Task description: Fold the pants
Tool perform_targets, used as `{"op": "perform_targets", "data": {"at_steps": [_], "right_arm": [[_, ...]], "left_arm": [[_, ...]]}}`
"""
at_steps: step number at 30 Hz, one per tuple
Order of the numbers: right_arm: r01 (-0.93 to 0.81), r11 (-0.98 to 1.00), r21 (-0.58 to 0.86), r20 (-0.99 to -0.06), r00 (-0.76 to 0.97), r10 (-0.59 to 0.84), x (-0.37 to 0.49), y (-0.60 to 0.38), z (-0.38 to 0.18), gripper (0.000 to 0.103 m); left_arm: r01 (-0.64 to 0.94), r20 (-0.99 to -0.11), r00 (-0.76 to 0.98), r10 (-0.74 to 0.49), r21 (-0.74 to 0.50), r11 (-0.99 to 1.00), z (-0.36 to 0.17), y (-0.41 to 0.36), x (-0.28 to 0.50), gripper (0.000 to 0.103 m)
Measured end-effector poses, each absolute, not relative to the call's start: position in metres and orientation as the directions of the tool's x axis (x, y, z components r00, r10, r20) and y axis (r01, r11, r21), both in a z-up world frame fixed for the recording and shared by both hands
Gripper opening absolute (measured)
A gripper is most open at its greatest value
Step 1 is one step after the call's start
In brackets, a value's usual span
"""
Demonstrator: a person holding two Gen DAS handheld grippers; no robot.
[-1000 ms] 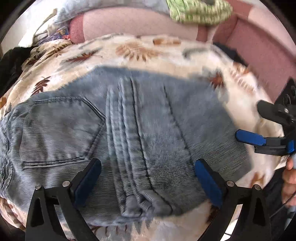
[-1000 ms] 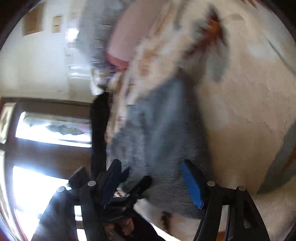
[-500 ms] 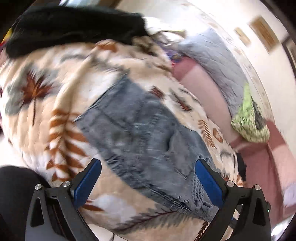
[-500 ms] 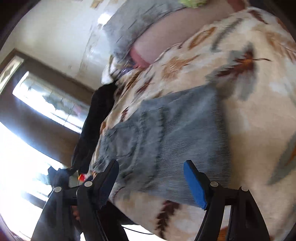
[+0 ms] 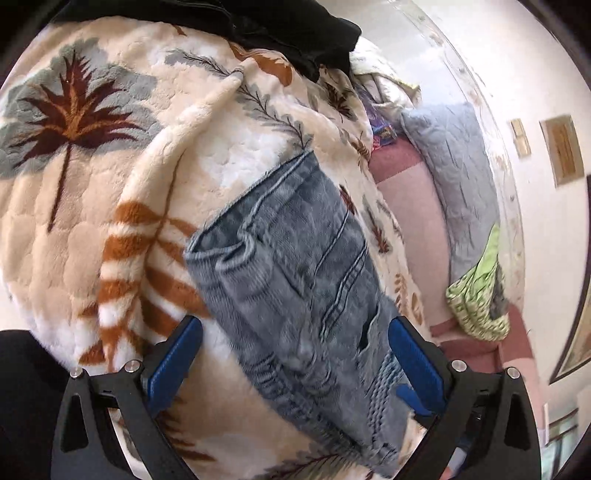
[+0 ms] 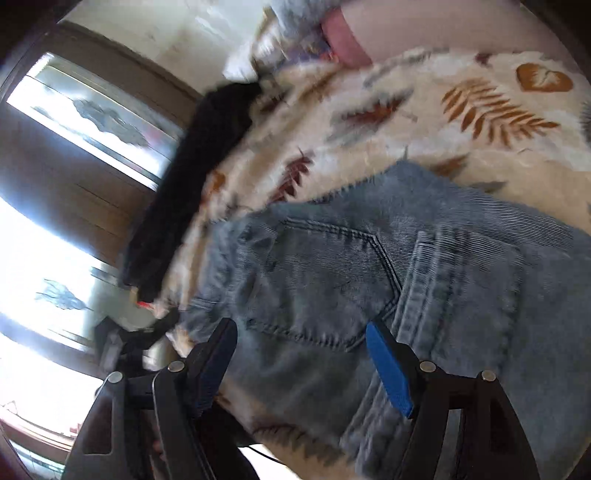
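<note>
Now my left gripper (image 5: pixel 293 363) and right gripper (image 6: pixel 299 363) hover over the folded jeans (image 5: pixel 295 280) on the leaf-print blanket (image 5: pixel 92 184), fingers spread, holding nothing.

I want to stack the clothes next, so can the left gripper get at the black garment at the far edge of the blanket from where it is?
Probably yes. The left gripper is open and empty, and only blanket lies between it and the black garment.

1. Home bedroom or living room.
2. Indicated by plush leaf-print blanket (image 5: pixel 110 229), pink upholstered cushions (image 5: pixel 410 206), quilted grey pillow (image 5: pixel 461 177).
3. Framed pictures (image 5: pixel 563 149) on wall; dark-framed window (image 6: pixel 92 122).
</note>
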State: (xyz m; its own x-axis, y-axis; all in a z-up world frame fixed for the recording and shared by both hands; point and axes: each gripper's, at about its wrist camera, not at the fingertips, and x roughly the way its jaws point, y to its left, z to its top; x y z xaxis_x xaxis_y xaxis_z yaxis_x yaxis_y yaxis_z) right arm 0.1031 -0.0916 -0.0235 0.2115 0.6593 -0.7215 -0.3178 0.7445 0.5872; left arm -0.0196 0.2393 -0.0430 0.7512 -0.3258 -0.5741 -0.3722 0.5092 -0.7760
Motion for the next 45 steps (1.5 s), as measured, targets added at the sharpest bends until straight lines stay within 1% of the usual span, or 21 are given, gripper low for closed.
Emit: {"op": "perform_targets", "data": {"at_steps": [1,3,4,6,7,8,9,10,11,13,15,16,19,25,29,33,36,38,40,42,45], "right_arm": [[-0.292,0.755,0.588,-0.734,0.200,0.649,0.110,-0.089,-0.030,0.075],[-0.228,0.754,0.616,-0.732,0.188,0.655,0.121,-0.089,-0.039,0.075],[-0.190,0.722,0.666,-0.703,0.166,0.692,0.126,-0.091,-0.044,0.075],[-0.152,0.666,0.731,-0.651,0.141,0.746,0.128,-0.093,-0.046,0.075],[-0.144,0.649,0.747,-0.634,0.140,0.761,0.128,-0.094,-0.044,0.075],[-0.134,0.677,0.724,-0.662,0.145,0.736,0.129,-0.092,-0.046,0.075],[-0.112,0.738,0.666,-0.725,0.134,0.675,0.132,-0.089,-0.054,0.075],[-0.105,0.751,0.652,-0.744,0.106,0.660,0.135,-0.081,-0.063,0.076],[-0.112,0.754,0.648,-0.747,0.099,0.657,0.137,-0.079,-0.068,0.076],[-0.113,0.761,0.639,-0.756,0.088,0.648,0.138,-0.078,-0.064,0.076],[-0.107,0.753,0.649,-0.750,0.075,0.657,0.139,-0.078,-0.063,0.079],[-0.096,0.743,0.663,-0.739,0.078,0.670,0.139,-0.080,-0.062,0.079],[-0.083,0.661,0.746,-0.651,0.124,0.749,0.133,-0.102,-0.053,0.079],[-0.075,0.624,0.778,-0.579,0.302,0.757,0.099,-0.197,-0.028,0.079],[-0.041,0.607,0.794,-0.533,0.434,0.726,0.075,-0.278,-0.020,0.079],[0.001,0.559,0.829,-0.482,0.506,0.715,0.059,-0.336,-0.029,0.079],[0.045,0.518,0.854,-0.457,0.540,0.707,0.049,-0.368,-0.043,0.079],[0.086,0.486,0.870,-0.445,0.561,0.698,0.048,-0.385,-0.055,0.079],[0.101,0.451,0.887,-0.419,0.586,0.693,0.047,-0.395,-0.058,0.079],[0.100,0.432,0.896,-0.400,0.605,0.688,0.044,-0.405,-0.057,0.079],[0.117,0.426,0.897,-0.407,0.591,0.696,0.044,-0.407,-0.064,0.079]], "left_arm": [[-0.361,-0.565,0.757,-0.328,-0.780,0.511,-0.041,0.240,-0.016,0.099],[-0.347,-0.562,0.760,-0.326,-0.775,0.528,-0.037,0.242,-0.010,0.082],[-0.361,-0.575,0.753,-0.321,-0.768,0.530,-0.039,0.244,-0.007,0.078],[-0.382,-0.589,0.743,-0.319,-0.764,0.520,-0.045,0.246,-0.005,0.062],[-0.391,-0.597,0.741,-0.308,-0.756,0.525,-0.047,0.247,-0.004,0.058],[-0.398,-0.604,0.740,-0.297,-0.748,0.531,-0.047,0.248,-0.005,0.049],[-0.407,-0.615,0.736,-0.283,-0.736,0.541,-0.046,0.247,-0.005,0.039],[-0.413,-0.628,0.731,-0.269,-0.720,0.558,-0.045,0.245,-0.006,0.034],[-0.410,-0.636,0.725,-0.263,-0.706,0.577,-0.044,0.244,-0.004,0.024],[-0.408,-0.649,0.720,-0.247,-0.682,0.607,-0.042,0.240,-0.001,0.018],[-0.403,-0.660,0.718,-0.222,-0.654,0.640,-0.037,0.237,-0.003,0.011],[-0.401,-0.663,0.719,-0.209,-0.641,0.654,-0.033,0.234,-0.004,0.010],[-0.360,-0.659,0.735,-0.161,-0.579,0.732,-0.011,0.221,-0.003,0.009],[-0.201,-0.585,0.807,-0.076,-0.394,0.897,0.058,0.153,-0.002,0.009],[-0.051,-0.528,0.845,-0.091,-0.248,0.967,0.091,0.077,-0.003,0.009],[0.094,-0.508,0.850,-0.139,-0.114,0.989,0.098,-0.003,-0.011,0.009],[0.205,-0.539,0.819,-0.198,-0.047,0.978,0.084,-0.061,-0.016,0.009],[0.283,-0.589,0.776,-0.226,0.004,0.959,0.061,-0.100,-0.016,0.009],[0.353,-0.671,0.706,-0.228,0.053,0.934,0.029,-0.134,-0.012,0.009],[0.388,-0.778,0.609,-0.153,0.123,0.913,-0.020,-0.160,-0.001,0.009],[0.392,-0.756,0.641,-0.134,0.173,0.903,-0.019,-0.166,-0.007,0.010]]}}
